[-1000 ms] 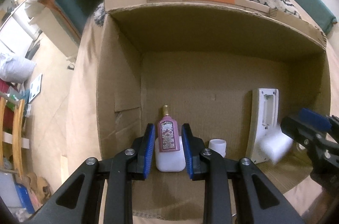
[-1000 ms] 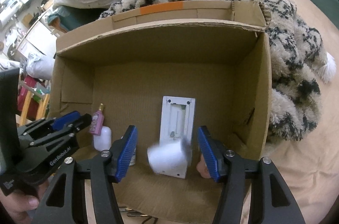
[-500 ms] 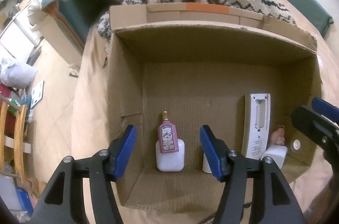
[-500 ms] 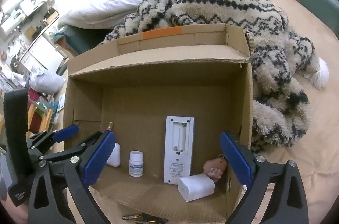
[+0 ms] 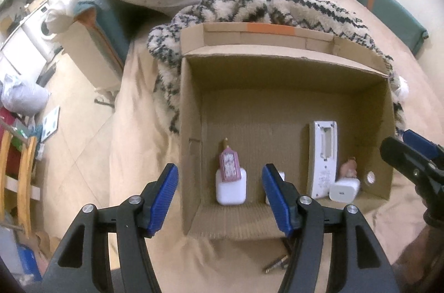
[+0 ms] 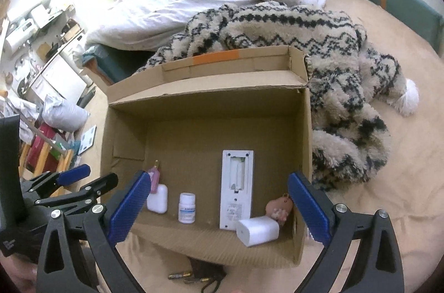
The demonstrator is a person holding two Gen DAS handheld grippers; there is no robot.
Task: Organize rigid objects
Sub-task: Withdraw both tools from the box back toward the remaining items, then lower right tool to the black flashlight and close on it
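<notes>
Both claws, left (image 5: 219,198) and right (image 6: 219,212), now gape empty above box (image 6: 211,246).

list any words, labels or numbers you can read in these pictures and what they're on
No text here can be read.
Pill bottle: blue and white label, print too small.
Back of the remote: sticker with small print, blurred.
Pink perfume bottle: patterned front, no legible words.
White charger block: no print visible.
Left gripper: white marking on its body, too blurred.
</notes>
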